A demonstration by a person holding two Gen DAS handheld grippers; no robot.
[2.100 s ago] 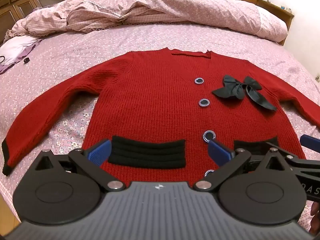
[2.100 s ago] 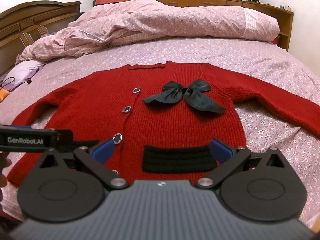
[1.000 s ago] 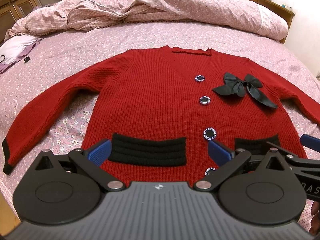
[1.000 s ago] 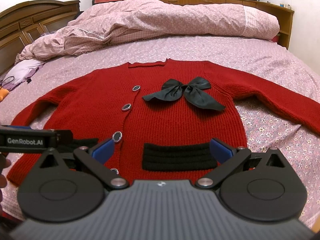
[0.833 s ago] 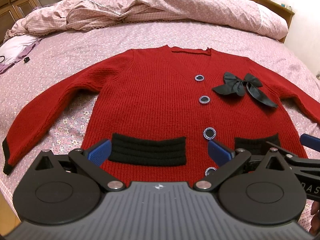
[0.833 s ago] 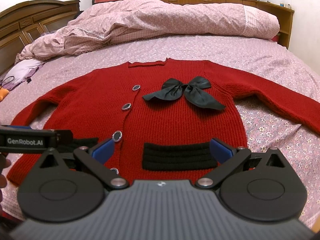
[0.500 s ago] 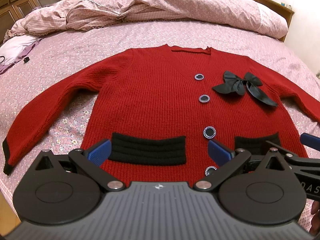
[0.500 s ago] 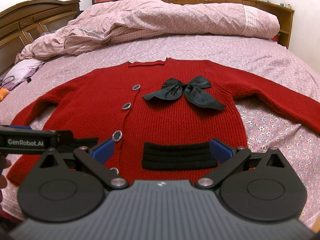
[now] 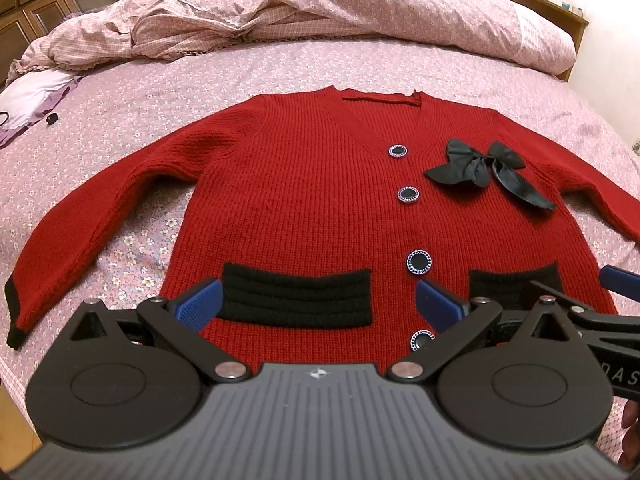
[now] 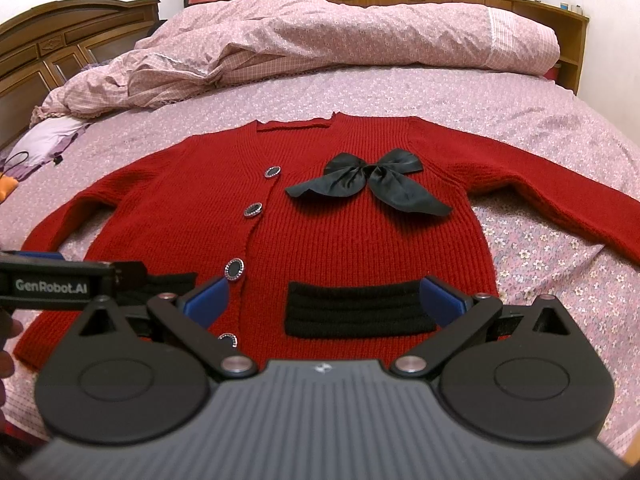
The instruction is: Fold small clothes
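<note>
A small red knit cardigan (image 9: 304, 200) lies flat, front up, on the pink floral bed, sleeves spread out to both sides. It has dark buttons, two black pocket bands and a black bow (image 9: 480, 168) on the chest. It also shows in the right wrist view (image 10: 336, 232). My left gripper (image 9: 318, 304) is open and empty above the left pocket band (image 9: 296, 300) at the hem. My right gripper (image 10: 324, 300) is open and empty above the right pocket band (image 10: 356, 308). The left gripper's side shows in the right wrist view (image 10: 52, 284).
A rumpled pink quilt (image 10: 320, 40) lies across the far part of the bed. A wooden headboard (image 10: 60, 52) stands at the far left and a wooden shelf (image 10: 520, 4) at the back. Lilac cloth (image 9: 32, 92) lies at the left edge.
Both grippers stay open above the hem. The views have crept slightly, with the cardigan sitting marginally lower in the frames. Nothing was gripped or moved.
</note>
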